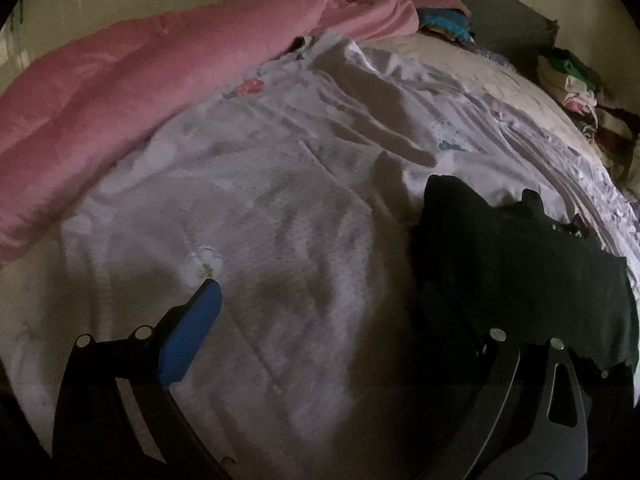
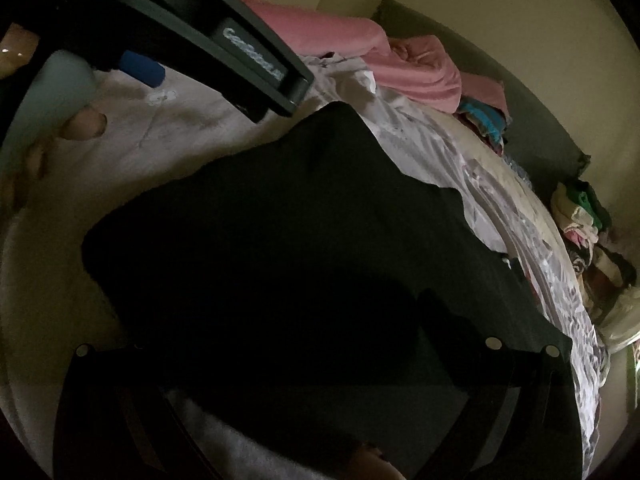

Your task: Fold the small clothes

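Observation:
A dark, almost black garment [image 1: 520,264] lies spread on the pale bed sheet [image 1: 260,220], at the right of the left wrist view. My left gripper [image 1: 320,312] is open; its blue left finger [image 1: 192,336] shows over the sheet, and its right finger is under the garment's edge. In the right wrist view the same garment [image 2: 300,240] fills the middle and covers my right gripper's fingers, so their state is hidden. The left gripper's body [image 2: 224,44] shows at the top left there.
A pink blanket [image 1: 140,92] is bunched along the far left of the bed. Piles of folded and loose clothes [image 1: 572,80] sit along the far right edge, near a dark headboard [image 2: 500,80]. A hand [image 2: 84,124] holds the left gripper.

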`<state>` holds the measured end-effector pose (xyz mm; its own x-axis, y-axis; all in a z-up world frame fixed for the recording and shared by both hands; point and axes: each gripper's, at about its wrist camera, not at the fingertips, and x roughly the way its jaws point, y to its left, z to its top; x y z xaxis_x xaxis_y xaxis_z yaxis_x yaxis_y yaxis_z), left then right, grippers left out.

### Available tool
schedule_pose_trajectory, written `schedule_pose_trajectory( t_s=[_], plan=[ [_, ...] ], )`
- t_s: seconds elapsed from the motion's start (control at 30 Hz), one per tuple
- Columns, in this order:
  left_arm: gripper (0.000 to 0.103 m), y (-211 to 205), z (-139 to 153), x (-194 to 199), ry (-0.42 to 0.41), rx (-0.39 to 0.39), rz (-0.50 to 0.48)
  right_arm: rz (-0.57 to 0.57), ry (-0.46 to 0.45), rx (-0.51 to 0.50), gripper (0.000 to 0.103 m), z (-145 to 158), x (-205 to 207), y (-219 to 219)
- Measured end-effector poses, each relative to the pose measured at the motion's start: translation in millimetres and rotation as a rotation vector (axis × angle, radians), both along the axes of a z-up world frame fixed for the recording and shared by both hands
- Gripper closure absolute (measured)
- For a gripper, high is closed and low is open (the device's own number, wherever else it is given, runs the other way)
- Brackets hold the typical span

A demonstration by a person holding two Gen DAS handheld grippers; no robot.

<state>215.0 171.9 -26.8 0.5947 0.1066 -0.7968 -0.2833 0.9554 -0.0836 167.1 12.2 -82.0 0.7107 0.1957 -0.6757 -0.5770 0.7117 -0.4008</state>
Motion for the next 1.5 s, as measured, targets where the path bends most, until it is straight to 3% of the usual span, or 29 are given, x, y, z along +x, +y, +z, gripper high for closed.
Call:
schedule_pose_trajectory(
  t_s=[0.13,0.2,0.23,0.33,0.4,0.5,0.7,0.77,0.83,0.93,1.03,1.27,1.5],
  plan=[
    [0.010,-0.6,-6.2,11.3,0.013,-0.051,-0.011,-0.007,-0.029,0.006,0.007,2.4,4.9,-0.8],
    [0.010,-2.0,-7.8,16.8,0.019,-0.087,-0.023,-0.001,-0.044,0.016,0.030,4.8,2.7,-1.9],
    [0.010,-2.8,-9.1,19.0,0.021,-0.109,-0.028,0.006,-0.052,0.026,0.032,7.3,0.3,-3.1],
    [0.010,-7.8,-12.2,24.0,0.033,-0.187,-0.058,0.027,-0.086,0.057,0.054,15.2,-11.5,-7.8],
    [0.010,-13.6,-15.0,26.1,0.048,-0.231,-0.083,0.023,-0.125,0.057,0.074,19.1,-18.3,-11.0],
    [0.010,-26.8,-16.1,27.6,0.069,-0.234,-0.113,0.014,-0.154,0.085,0.081,26.4,-24.0,-20.9],
    [0.012,-39.7,-7.0,29.0,0.063,-0.304,-0.131,-0.017,-0.177,0.176,0.084,44.3,-29.4,-48.8],
    [0.027,-49.6,-0.5,29.1,0.050,-0.328,-0.153,-0.033,-0.183,0.203,0.084,51.3,-30.7,-56.9],
    [0.049,-57.4,4.6,30.5,0.043,-0.364,-0.169,-0.050,-0.189,0.232,0.084,56.2,-32.0,-68.4],
    [0.069,-80.0,21.0,28.1,0.008,-0.343,-0.202,-0.071,-0.207,0.271,0.085,62.7,-38.1,-85.1],
    [0.082,-102.4,39.4,25.0,-0.031,-0.317,-0.234,-0.100,-0.224,0.310,0.085,70.5,-42.7,-102.9],
    [0.083,-148.2,74.3,21.6,-0.077,-0.282,-0.308,-0.177,-0.262,0.396,0.085,88.8,-51.3,-146.6],
    [0.083,-193.8,88.8,17.3,-0.085,-0.243,-0.364,-0.257,-0.262,0.450,0.086,92.9,-49.8,-191.2]
  ],
)
